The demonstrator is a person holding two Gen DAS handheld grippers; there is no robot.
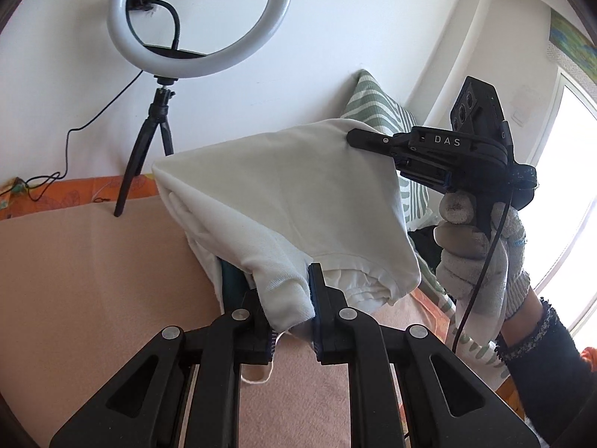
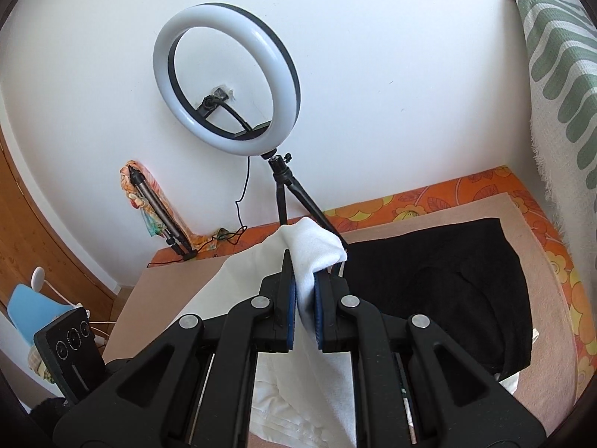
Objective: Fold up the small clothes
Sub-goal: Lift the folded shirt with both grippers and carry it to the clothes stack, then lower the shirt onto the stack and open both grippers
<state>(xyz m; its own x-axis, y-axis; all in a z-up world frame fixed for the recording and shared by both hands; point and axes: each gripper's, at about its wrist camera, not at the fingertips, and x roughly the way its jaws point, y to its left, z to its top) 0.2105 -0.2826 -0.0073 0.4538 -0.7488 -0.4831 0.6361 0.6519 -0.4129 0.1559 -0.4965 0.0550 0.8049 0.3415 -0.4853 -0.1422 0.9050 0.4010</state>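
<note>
A white garment [image 1: 283, 194] hangs in the air between both grippers, above a beige mat [image 1: 93, 280]. My left gripper [image 1: 289, 291] is shut on a thick hem of the white garment at its lower edge. My right gripper [image 1: 354, 138], held by a gloved hand [image 1: 481, 257], is shut on the garment's upper corner. In the right wrist view the right gripper [image 2: 304, 280] clamps a white fold [image 2: 317, 246], and the rest of the garment drapes down below it. The back of the left gripper [image 2: 69, 354] shows at the lower left.
A ring light on a tripod [image 1: 197, 18] stands on the mat's far edge by the white wall; it also shows in the right wrist view [image 2: 227, 78]. A black garment [image 2: 447, 287] lies on the mat to the right. A green striped cushion [image 2: 559, 74] leans at the right.
</note>
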